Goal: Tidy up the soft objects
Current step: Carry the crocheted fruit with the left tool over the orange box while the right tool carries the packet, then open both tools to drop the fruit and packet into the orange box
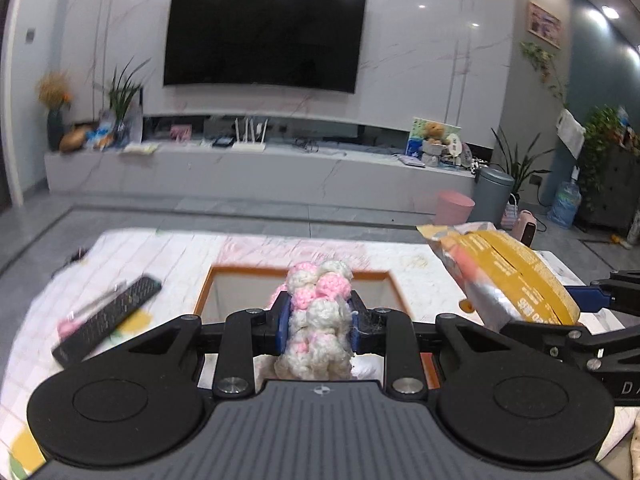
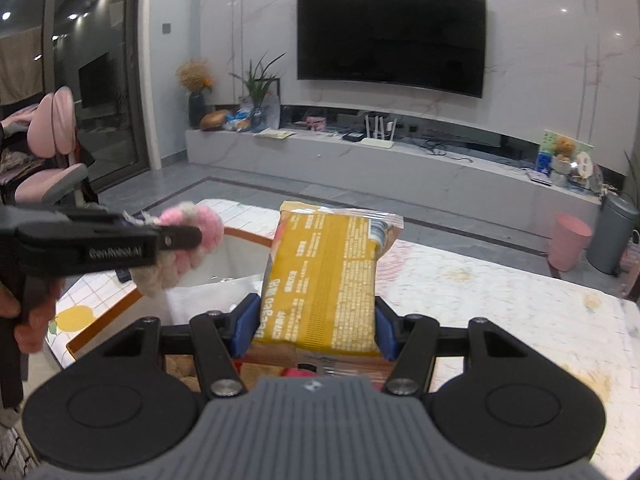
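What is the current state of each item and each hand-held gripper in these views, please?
Left hand-held gripper: shut on the crochet toy.
Crochet toy: held above the box.
Right hand-held gripper: shut on the snack bag.
Snack bag: held upright, sealed.
Box: open.
TV: off.

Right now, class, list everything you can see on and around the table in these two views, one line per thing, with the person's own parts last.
Crocheted toy: one, pink and cream, gripped above the box.
Snack packet: one, yellow and silver, gripped above the table.
Box: one, orange-rimmed, white inside, open, on the table.
Remote control: one, black, on the table's left side.
Table: one, pale patterned cover.
Television: one, black, on the wall.
Bins: two, pink and grey, on the floor at right.
Chair: one, pink, far left.
Left gripper: black, blue pads, shut on the toy.
Right gripper: black, blue pads, shut on the packet.
Hand: one, holding the left gripper.
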`<state>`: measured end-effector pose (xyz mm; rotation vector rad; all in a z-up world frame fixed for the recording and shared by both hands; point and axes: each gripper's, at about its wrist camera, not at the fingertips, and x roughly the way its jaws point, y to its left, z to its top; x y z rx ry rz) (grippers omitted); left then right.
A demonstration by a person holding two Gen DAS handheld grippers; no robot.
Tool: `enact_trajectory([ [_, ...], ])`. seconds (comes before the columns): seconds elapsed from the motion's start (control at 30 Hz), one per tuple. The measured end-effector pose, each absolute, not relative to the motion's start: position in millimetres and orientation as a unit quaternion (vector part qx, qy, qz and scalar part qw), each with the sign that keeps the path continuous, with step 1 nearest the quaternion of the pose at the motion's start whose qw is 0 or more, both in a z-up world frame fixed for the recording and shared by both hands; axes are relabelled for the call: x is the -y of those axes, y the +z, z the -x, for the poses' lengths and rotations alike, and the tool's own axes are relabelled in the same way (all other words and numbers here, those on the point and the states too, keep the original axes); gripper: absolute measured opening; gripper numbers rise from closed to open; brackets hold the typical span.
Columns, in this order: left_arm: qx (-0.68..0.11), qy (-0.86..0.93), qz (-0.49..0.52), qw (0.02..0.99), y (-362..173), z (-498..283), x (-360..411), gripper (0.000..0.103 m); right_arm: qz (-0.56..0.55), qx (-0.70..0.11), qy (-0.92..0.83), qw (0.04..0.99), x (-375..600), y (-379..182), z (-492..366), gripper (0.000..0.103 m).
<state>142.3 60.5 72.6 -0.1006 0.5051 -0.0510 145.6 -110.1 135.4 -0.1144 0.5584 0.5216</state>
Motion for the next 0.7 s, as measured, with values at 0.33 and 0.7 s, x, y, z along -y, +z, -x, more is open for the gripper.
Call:
enact_trajectory([
  [0.33, -0.274, -0.079, 0.105, 0.953, 40, -152, -111, 0.031, 0.091, -0.305, 0.257, 0.913, 42, 108, -183, 0.058],
  [0.7, -0.331, -0.061, 0.168, 0.927, 10, -165, -134, 0.033, 0.147, -0.343, 0.263, 0.89, -15, 70, -235, 0.058],
])
